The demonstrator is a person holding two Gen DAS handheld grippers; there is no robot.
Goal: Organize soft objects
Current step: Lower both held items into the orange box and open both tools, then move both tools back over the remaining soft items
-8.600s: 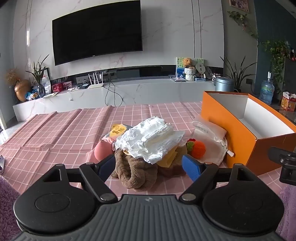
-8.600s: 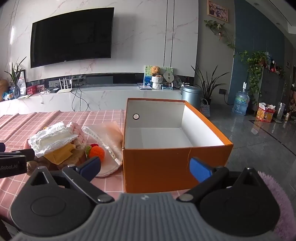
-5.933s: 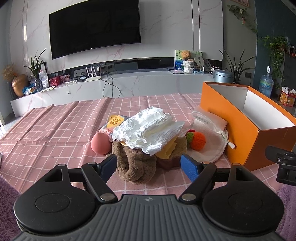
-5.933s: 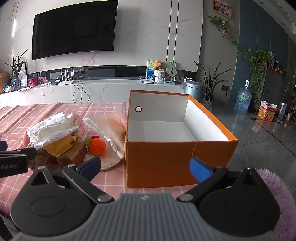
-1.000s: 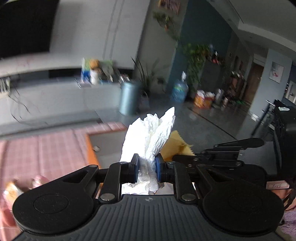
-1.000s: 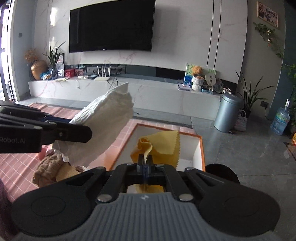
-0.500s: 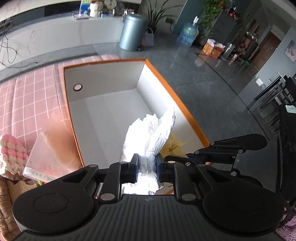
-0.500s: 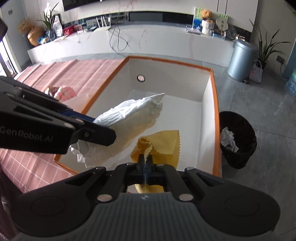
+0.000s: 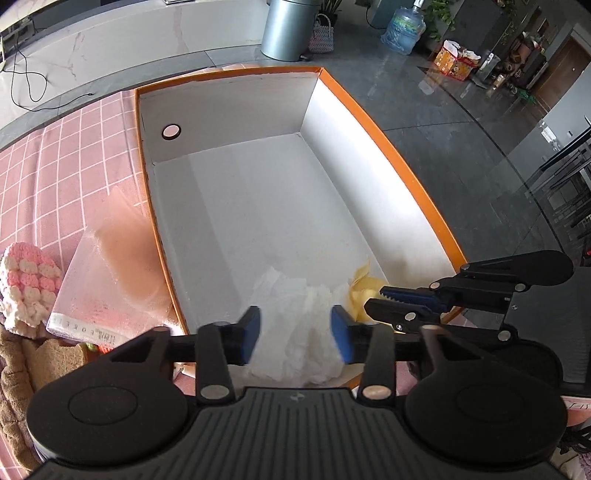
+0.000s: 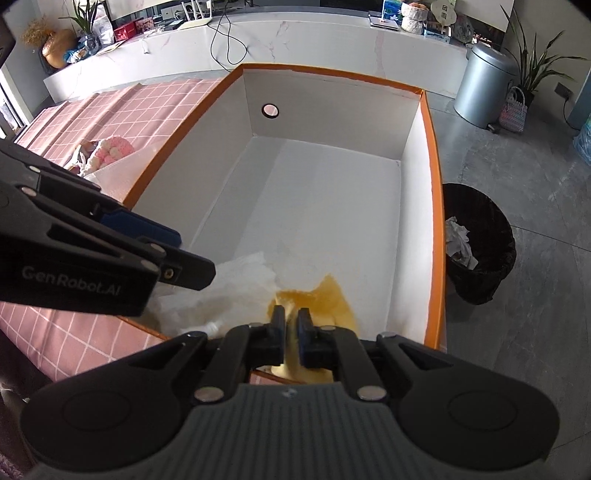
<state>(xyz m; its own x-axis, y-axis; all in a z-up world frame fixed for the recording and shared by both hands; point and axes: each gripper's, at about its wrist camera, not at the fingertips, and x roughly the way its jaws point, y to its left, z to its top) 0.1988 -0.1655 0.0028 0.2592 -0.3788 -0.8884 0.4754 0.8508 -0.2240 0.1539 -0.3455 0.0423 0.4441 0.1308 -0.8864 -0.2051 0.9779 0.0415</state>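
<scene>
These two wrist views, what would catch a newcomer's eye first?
The big orange cardboard box with white inside fills both views, open on the pink checked tablecloth. At its near end lie a crumpled white cloth and a yellow cloth, as the left gripper and right gripper open over them.

Pink checked tablecloth (image 9: 55, 158) on table. Grey lidded bin (image 10: 484, 83) on dark tile floor, woven basket (image 10: 513, 110) beside it. Black mesh wastebasket (image 10: 480, 243) holding crumpled paper. Water jug (image 9: 402, 27) further back.
</scene>
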